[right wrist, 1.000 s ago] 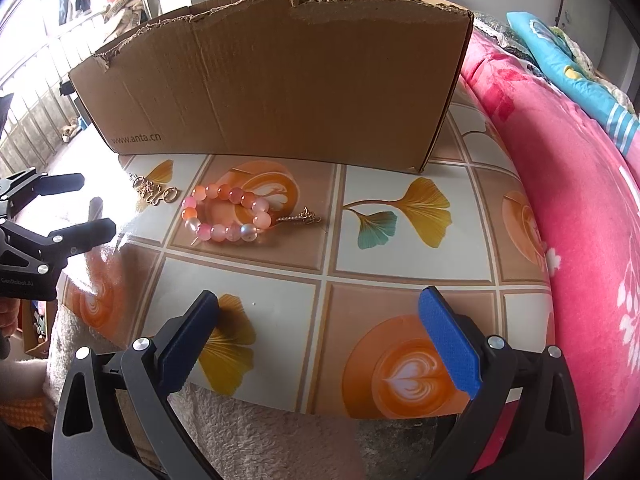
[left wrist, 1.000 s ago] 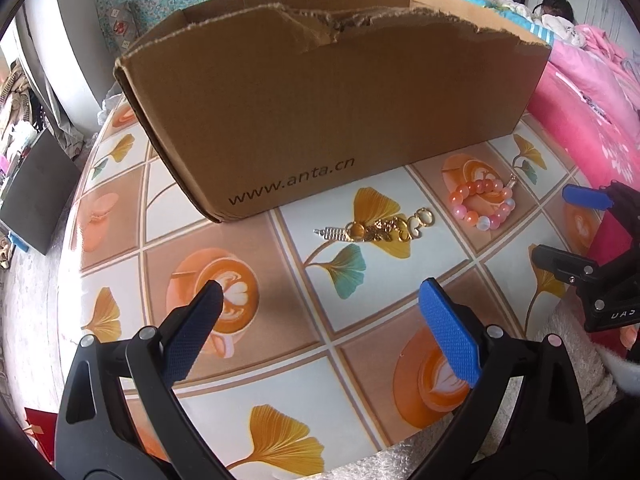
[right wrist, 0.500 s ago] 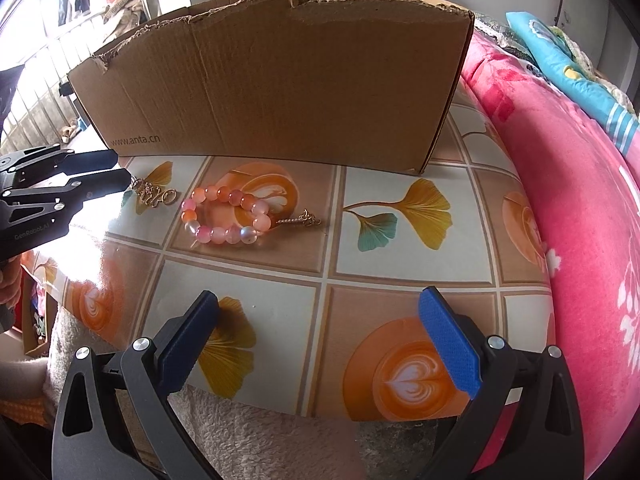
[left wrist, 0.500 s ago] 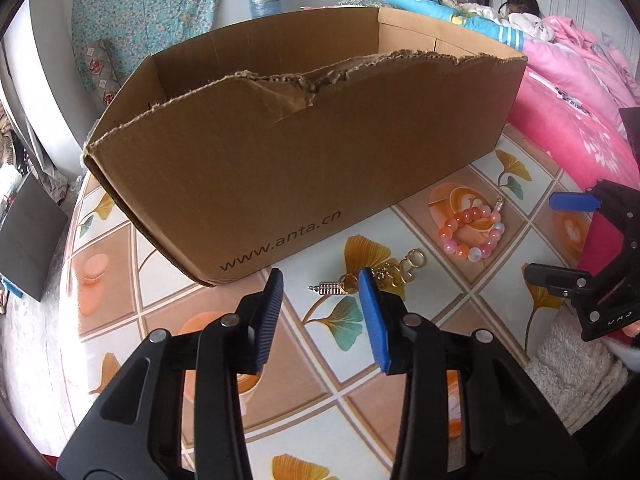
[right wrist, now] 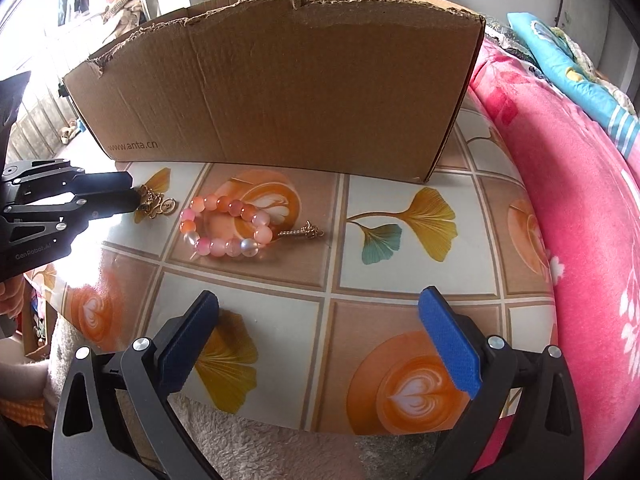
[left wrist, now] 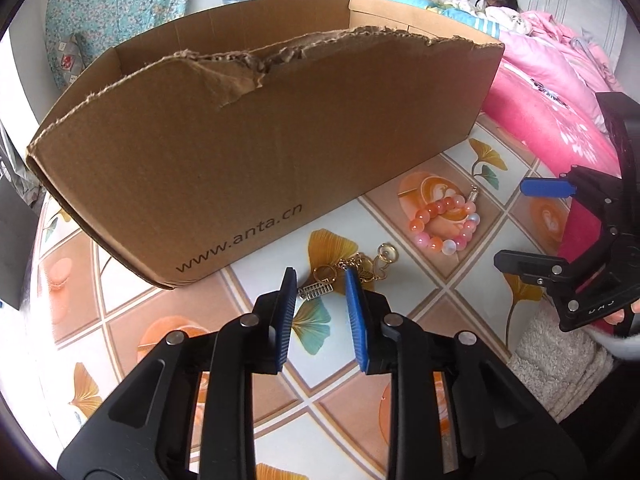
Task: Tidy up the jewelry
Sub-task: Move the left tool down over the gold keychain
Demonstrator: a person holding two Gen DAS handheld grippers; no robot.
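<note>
A gold chain with charms [left wrist: 352, 270] lies on the tiled tabletop in front of an open cardboard box [left wrist: 248, 152]. My left gripper [left wrist: 320, 284] is low over the chain's left end, its blue pads [left wrist: 287, 312] narrowed to a small gap on either side of it. A pink and orange bead bracelet [left wrist: 448, 226] lies to the chain's right. In the right wrist view the bracelet [right wrist: 228, 226] lies mid-table, with the chain [right wrist: 158, 204] at the left gripper's tips. My right gripper [right wrist: 320, 340] is wide open and empty near the table's front edge.
The box [right wrist: 288, 96] stands along the back of the table [right wrist: 400, 248]. A pink quilt [right wrist: 572, 200] borders the table on the right. A white fluffy cloth [right wrist: 248, 448] hangs at the front edge. My right gripper also shows in the left wrist view [left wrist: 532, 224].
My left gripper has moved forward and down to the gold chain, and its jaws have narrowed from wide open to a small gap. The right gripper has not moved.
</note>
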